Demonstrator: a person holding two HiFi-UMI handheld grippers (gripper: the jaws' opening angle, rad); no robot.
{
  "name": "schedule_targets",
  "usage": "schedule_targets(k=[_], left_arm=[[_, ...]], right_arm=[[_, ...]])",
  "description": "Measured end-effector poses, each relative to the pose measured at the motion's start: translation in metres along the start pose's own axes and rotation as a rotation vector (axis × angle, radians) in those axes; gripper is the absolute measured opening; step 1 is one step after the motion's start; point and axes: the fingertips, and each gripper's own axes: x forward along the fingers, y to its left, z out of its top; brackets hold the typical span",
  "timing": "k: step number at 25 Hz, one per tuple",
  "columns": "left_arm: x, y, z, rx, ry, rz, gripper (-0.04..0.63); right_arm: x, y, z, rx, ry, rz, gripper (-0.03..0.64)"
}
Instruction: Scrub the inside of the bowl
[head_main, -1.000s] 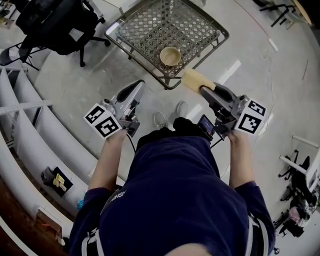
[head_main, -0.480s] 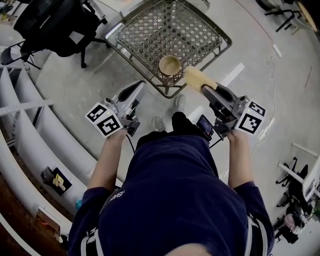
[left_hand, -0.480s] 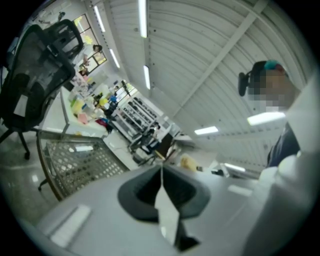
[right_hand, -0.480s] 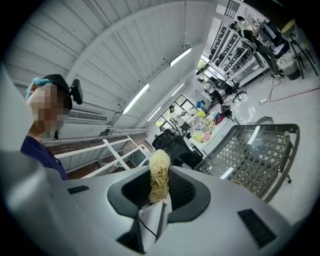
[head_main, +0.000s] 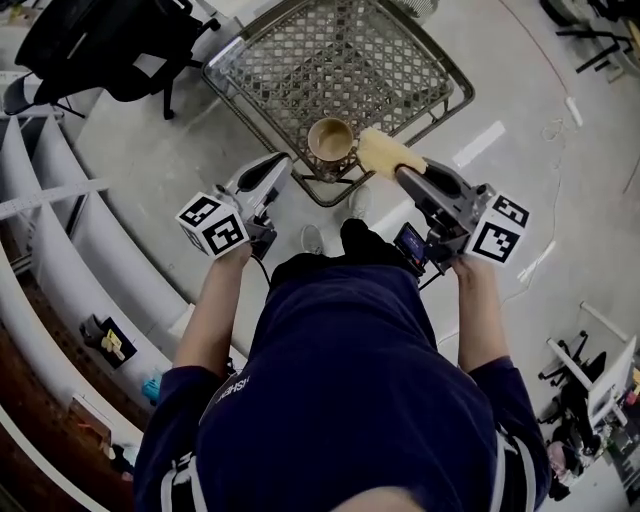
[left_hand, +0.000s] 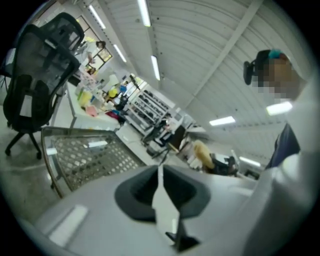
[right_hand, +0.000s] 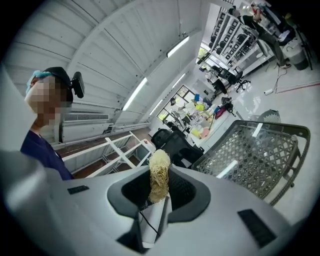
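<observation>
A tan bowl (head_main: 331, 140) stands upright near the front corner of a metal mesh table (head_main: 300, 60). My right gripper (head_main: 400, 172) is shut on a yellow fibrous scrubber (head_main: 383, 152), which hangs just right of the bowl's rim. In the right gripper view the scrubber (right_hand: 160, 172) sticks up from the right gripper (right_hand: 159, 196). My left gripper (head_main: 276, 166) hovers left of and below the bowl. Its jaws are just starting to open from a closed line, and nothing is in the left gripper (left_hand: 160, 172). Neither gripper view shows the bowl.
A black office chair (head_main: 100, 40) stands left of the table and also shows as the chair (left_hand: 35, 95). White rails (head_main: 60, 230) run along the left. The person's shoes (head_main: 313, 240) are on the concrete floor below the table corner. Stands and cables lie at the far right.
The person has come closer to the table. Both grippers have moved forward, and the scrubber now sits beside the bowl's right rim. The left gripper is nearer the table corner.
</observation>
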Motion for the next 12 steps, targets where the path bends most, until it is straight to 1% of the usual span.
schedule_targets(k=[4,8,12], left_arm=[[0.02,0.024,-0.012,-0.012,0.026,0.074,0.015],[0.036,0.044,-0.028,-0.02,0.066,0.141,0.037],[0.048,0.069,-0.052,-0.034,0.12,0.213,0.065]], right_arm=[[-0.001,-0.023,0.008,0.025,0.033,0.026,0.079],[-0.002,-0.043,0.011,0.032,0.079,0.044,0.08],[-0.003,-0.059,0.015,0.03,0.114,0.047,0.08]])
